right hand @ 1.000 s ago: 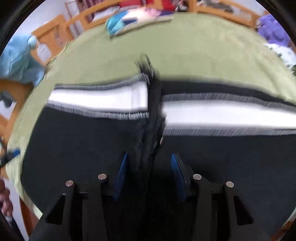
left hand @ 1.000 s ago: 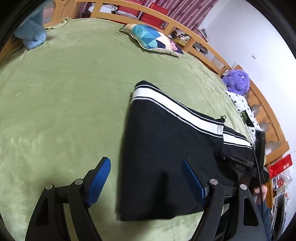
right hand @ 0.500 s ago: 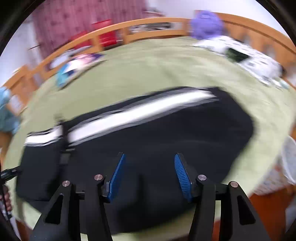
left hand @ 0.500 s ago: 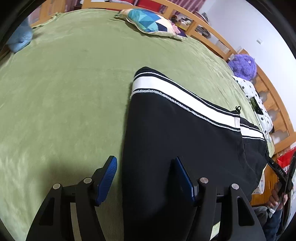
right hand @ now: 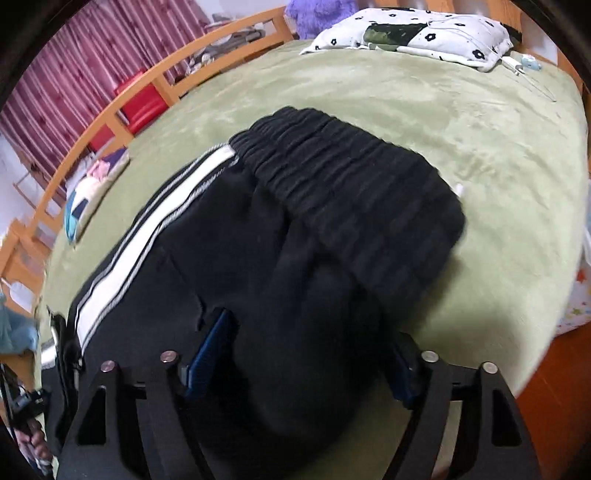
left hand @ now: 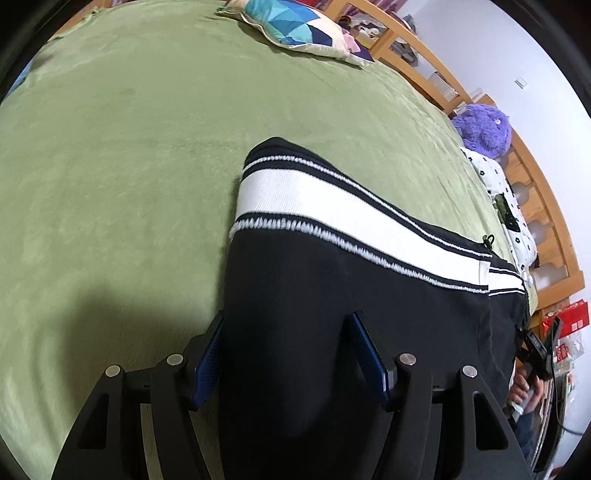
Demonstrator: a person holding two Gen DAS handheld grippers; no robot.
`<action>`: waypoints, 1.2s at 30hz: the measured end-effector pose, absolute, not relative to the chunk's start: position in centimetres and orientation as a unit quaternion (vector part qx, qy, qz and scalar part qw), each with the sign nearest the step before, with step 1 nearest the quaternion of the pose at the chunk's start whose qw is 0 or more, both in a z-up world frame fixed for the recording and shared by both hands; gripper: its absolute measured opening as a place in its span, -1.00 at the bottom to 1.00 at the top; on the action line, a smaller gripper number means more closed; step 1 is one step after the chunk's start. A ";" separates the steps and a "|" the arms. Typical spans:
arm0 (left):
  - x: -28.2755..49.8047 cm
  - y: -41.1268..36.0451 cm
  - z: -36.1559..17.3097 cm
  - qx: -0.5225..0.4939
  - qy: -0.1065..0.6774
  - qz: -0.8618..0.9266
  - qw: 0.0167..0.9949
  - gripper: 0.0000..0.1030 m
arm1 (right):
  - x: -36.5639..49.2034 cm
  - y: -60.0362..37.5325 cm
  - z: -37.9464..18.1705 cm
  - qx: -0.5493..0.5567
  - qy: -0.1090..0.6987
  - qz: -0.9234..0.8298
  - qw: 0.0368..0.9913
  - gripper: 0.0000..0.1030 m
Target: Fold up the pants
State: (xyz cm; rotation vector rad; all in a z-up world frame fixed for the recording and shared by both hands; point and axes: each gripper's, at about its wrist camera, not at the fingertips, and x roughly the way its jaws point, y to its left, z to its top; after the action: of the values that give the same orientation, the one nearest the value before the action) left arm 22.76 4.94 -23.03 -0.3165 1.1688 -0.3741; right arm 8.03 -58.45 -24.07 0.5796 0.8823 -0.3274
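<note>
My left tool [left hand: 284,354] spread astride track pants [left hand: 332,295] hem, lower centre | right tool [right hand: 303,354] just widened, straddling waistband [right hand: 354,177] end for next fold

Black pants [left hand: 332,332] with a broad white side stripe [left hand: 332,218], edged in thin black-and-white lines, lie on a plain moss-green blanket [left hand: 110,166] — and at twelve o'clock in the left wrist view there's a cushion [left hand: 295,29] in teal, blue, navy and cream triangles, with a fuzzy purple plush toy [left hand: 484,127] at two o'clock. From the right wrist view the ribbed waistband [right hand: 351,173] is solid black, a white pillow [right hand: 424,33] dotted with black flowers sits at one o'clock, and striped maroon curtains [right hand: 74,74] hang at ten o'clock beside red boxes [right hand: 142,105]. Both grippers are black with blue pads [left hand: 208,363], and the bed rail [left hand: 546,206] is honey-coloured wood.
</note>
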 end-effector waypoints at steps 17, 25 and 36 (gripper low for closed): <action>23.2 6.6 -17.1 -0.183 0.474 -0.241 0.827 -0.77 | 12.7 -48.0 -9.7 0.190 0.290 -0.116 0.931 -0.55; 22.8 14.8 -13.1 -0.177 0.443 -0.167 0.863 -0.77 | 13.9 -42.4 -4.6 0.231 0.252 -0.014 0.940 -0.56; 25.0 18.6 -18.1 -0.128 0.493 -0.069 0.858 -0.42 | 18.7 -40.9 -19.9 0.155 0.467 -0.100 0.865 -0.36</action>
State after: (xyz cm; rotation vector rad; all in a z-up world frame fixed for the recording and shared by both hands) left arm 25.01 18.62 -18.14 -0.2690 1.0358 -0.1448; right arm 18.69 -40.86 -19.91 0.3237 0.9780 -0.2089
